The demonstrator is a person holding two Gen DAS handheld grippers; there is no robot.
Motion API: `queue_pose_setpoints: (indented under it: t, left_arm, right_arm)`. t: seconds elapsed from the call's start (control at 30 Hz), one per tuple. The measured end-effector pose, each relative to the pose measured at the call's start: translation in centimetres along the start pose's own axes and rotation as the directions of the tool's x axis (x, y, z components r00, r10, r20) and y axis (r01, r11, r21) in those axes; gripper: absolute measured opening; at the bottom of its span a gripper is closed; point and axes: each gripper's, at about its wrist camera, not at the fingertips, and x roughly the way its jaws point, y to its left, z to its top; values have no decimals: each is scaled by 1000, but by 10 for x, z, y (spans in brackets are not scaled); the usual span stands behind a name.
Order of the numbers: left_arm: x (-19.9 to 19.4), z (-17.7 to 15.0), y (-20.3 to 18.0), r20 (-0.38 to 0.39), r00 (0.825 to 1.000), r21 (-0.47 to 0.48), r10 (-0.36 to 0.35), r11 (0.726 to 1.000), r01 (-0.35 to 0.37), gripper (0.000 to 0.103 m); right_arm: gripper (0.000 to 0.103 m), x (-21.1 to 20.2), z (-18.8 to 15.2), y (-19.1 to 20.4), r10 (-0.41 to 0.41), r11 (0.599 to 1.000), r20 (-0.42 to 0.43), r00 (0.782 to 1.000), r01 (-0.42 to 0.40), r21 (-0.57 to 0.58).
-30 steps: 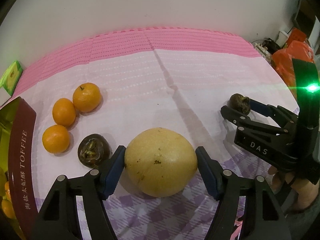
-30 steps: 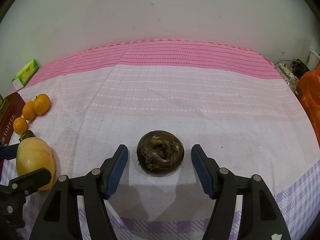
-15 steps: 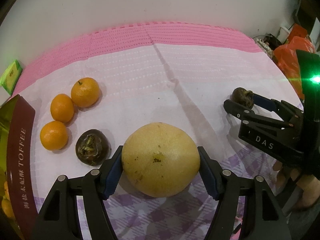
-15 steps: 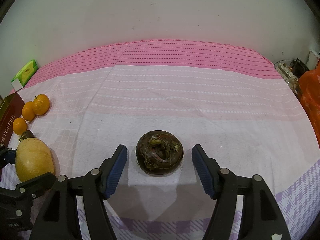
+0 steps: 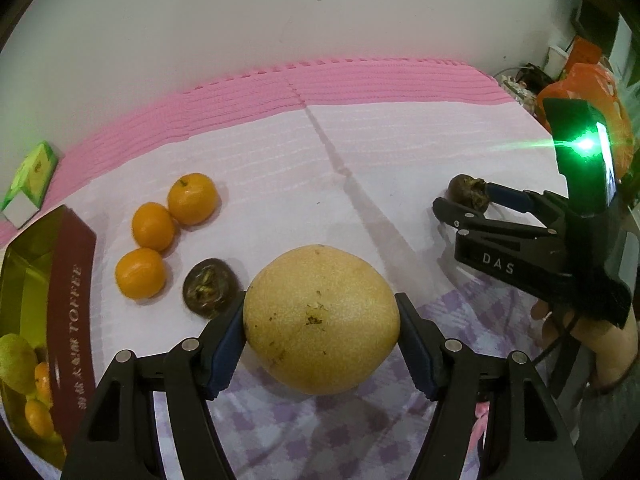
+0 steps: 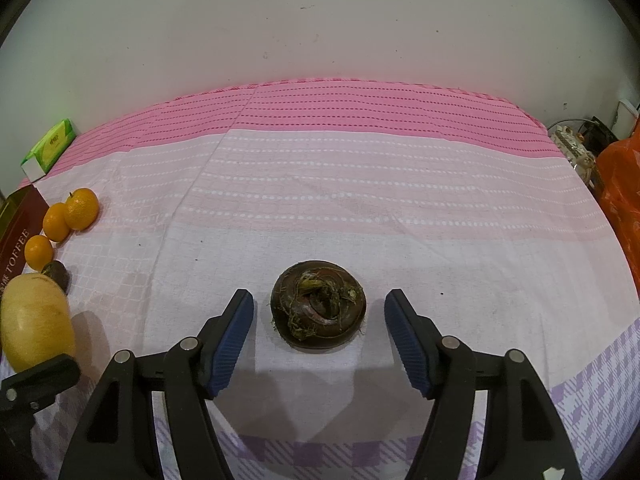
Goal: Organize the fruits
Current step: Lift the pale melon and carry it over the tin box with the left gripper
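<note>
Toffee box cut off; contents blurred

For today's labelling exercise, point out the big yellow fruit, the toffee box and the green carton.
Yellow fruit (image 5: 320, 320), left wrist view, middle of its rind between the blue pads.
Toffee box (image 5: 70, 308), left wrist view, its dark red lettered side.
Green carton (image 6: 52, 146), right wrist view, its green top face.

A left gripper clamps a large round yellow fruit between its two blue-padded fingers, both pads pressed against its sides. Just beyond the left finger lies a dark brown fruit, with three oranges farther left. At the far left stands a toffee box. To the right, the right gripper brackets a second dark fruit on the pink and white cloth.
</note>
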Motion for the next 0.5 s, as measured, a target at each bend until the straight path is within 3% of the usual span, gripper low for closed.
queue_pose_setpoints:
  t: [0.5]
  left_arm:
    - [-51,3,36,78,997,-52,10,999,-6,70]
  right_arm:
    - [69,0,0,-4,-7,1000,-3,1000,7,3]
